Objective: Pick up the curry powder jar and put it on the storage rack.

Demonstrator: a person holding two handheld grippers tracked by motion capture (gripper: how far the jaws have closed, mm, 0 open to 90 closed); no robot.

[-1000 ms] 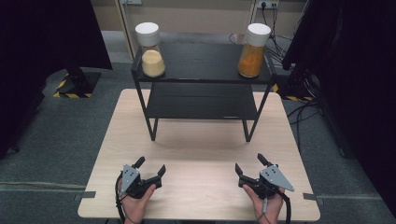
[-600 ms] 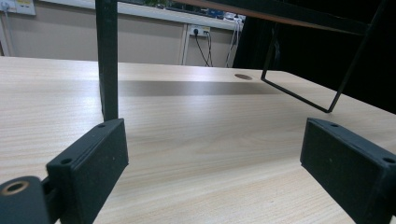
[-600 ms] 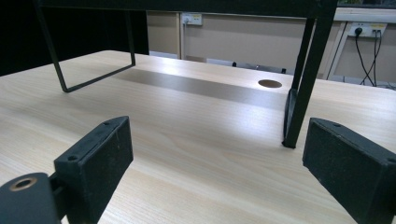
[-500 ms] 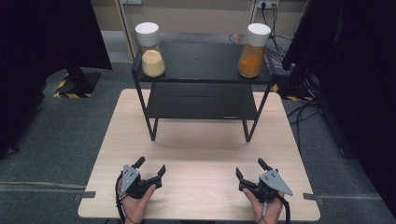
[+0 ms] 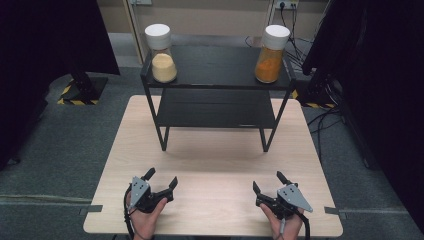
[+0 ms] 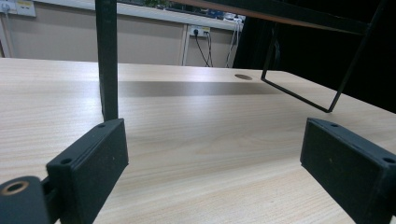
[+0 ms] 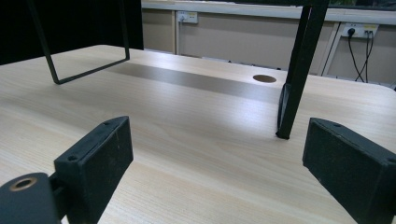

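A black two-tier shelf (image 5: 216, 87) stands at the far half of the light wood table (image 5: 215, 160). On its top tier a white-capped jar of pale yellow powder (image 5: 162, 54) sits at the left, and a taller white-capped jar of orange powder (image 5: 270, 54) at the right. My left gripper (image 5: 161, 178) rests near the table's front left, open with nothing between its jaws. My right gripper (image 5: 268, 183) rests at the front right, open and holding nothing. In the left gripper view a shelf leg (image 6: 107, 60) rises just past the left jaw; in the right gripper view a shelf leg (image 7: 299, 70) stands ahead at the right.
Dark curtains hang at both sides. Cables (image 5: 325, 117) trail on the grey floor to the right, and wall sockets (image 5: 283, 5) sit behind the shelf. The table has a round cable hole (image 7: 265, 78) under the shelf.
The right gripper has shifted slightly back toward the front edge. The left gripper and both jars have stayed where they were.
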